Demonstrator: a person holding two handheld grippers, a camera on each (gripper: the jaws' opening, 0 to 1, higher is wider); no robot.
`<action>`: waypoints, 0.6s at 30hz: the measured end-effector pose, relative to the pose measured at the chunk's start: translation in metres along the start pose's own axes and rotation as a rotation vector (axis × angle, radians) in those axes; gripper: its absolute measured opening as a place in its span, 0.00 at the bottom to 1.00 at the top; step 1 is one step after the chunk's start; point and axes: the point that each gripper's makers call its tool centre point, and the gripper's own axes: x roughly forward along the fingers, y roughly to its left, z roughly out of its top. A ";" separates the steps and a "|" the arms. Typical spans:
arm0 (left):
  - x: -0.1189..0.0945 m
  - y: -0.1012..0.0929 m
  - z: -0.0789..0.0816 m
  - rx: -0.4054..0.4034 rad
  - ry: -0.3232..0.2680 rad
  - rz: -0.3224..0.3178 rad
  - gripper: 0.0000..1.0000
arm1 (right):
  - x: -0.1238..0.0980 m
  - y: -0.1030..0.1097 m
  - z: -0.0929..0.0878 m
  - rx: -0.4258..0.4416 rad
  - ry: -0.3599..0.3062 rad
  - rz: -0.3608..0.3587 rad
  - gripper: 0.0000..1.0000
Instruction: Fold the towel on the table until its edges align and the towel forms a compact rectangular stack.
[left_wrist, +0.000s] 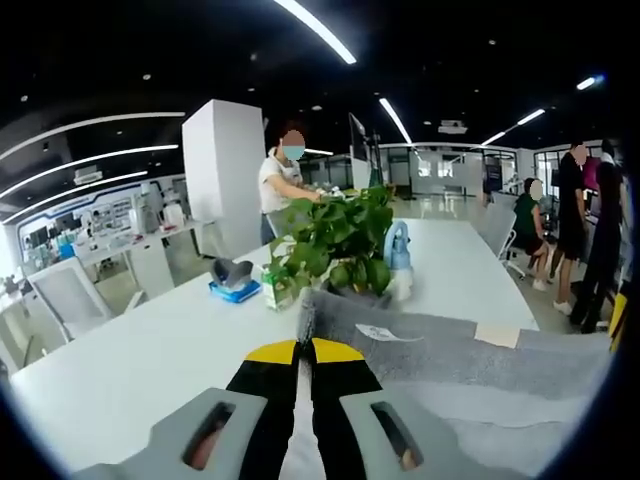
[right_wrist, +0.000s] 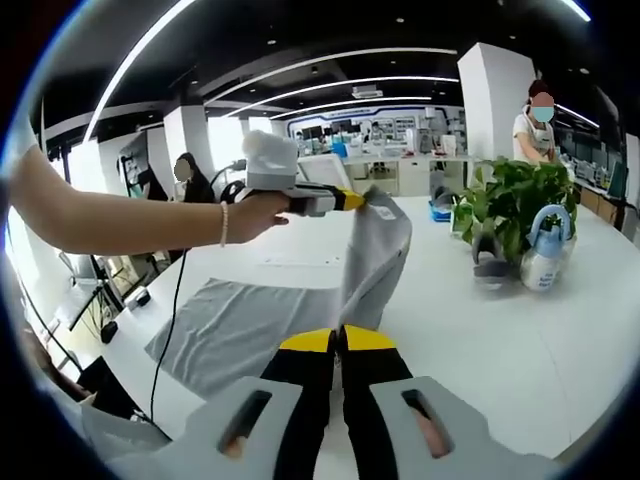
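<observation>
Both grippers hold the gray towel (right_wrist: 300, 300) up over the white bench (right_wrist: 520, 340). The left gripper (left_wrist: 305, 352) has its jaws pinched tight on one edge, and the right gripper (right_wrist: 338, 340) pinches another. One end lies flat near the bench's left edge. A weak pinch could let a corner slip. Pulling one side harder could make the fold crooked. The plant (right_wrist: 510, 205) and spray bottle (right_wrist: 548, 250) stand close and could get bumped.

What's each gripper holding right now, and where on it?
The left gripper is shut on the grey towel at a lifted corner. The right gripper is also shut; whether it pinches the towel cannot be told.
</observation>
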 end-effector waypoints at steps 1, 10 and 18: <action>-0.002 0.001 0.000 -0.004 -0.003 -0.001 0.04 | 0.000 0.003 0.001 0.000 -0.001 0.001 0.00; -0.020 0.010 0.005 0.017 -0.021 0.000 0.04 | 0.003 0.028 0.010 -0.010 0.000 0.018 0.00; -0.039 0.024 0.007 0.023 -0.032 0.008 0.04 | 0.007 0.054 0.017 -0.025 -0.006 0.037 0.00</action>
